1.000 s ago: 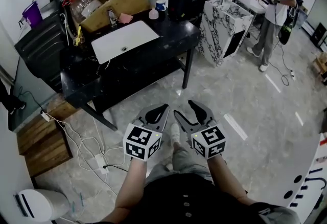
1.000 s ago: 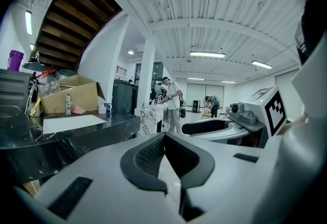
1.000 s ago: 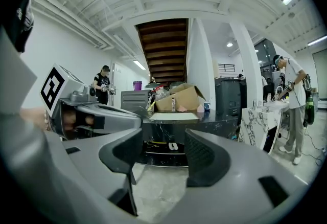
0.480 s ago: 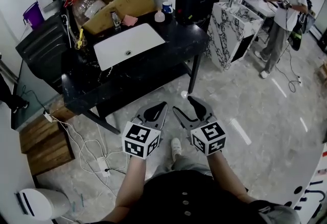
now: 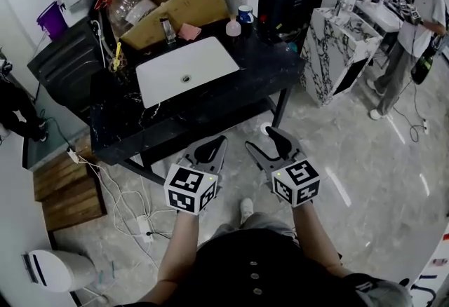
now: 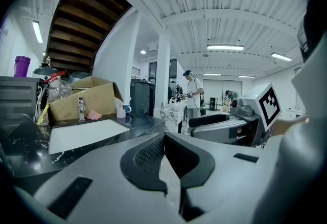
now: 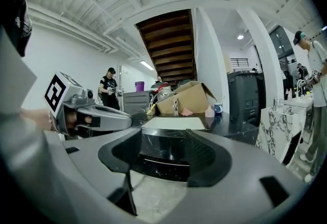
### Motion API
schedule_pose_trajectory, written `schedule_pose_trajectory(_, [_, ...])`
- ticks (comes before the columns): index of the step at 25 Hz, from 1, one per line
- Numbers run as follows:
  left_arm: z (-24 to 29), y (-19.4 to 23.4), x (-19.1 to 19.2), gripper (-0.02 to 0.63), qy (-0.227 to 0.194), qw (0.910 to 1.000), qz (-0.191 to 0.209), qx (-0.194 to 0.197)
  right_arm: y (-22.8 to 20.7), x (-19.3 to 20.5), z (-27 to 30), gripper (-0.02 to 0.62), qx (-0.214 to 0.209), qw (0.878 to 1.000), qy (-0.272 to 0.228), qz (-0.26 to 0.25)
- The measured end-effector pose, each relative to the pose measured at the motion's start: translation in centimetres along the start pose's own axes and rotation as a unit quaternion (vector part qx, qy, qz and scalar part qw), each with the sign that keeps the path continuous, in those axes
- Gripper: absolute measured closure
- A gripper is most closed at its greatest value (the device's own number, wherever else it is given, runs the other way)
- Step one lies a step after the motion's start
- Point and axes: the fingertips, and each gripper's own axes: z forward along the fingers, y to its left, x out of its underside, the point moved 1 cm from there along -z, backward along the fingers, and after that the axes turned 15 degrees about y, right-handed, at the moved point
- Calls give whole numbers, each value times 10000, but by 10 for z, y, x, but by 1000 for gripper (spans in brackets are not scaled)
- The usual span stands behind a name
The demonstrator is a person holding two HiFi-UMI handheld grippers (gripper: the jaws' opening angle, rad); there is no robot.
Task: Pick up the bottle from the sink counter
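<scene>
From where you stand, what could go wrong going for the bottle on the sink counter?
The bottle stands at the counter's far side, close beside the mug; reaching over the sink may knock the mug.
Cables trail below the counter's near left corner, a possible trip.
The left claw is shut; only the right claw is open.
</scene>
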Motion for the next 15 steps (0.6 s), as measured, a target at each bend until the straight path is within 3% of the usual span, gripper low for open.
schedule_pose_trajectory(15, [85,47,-59,589,-287,9995,-66,-85,-84,-48,58,302,25,9990,-148,-428])
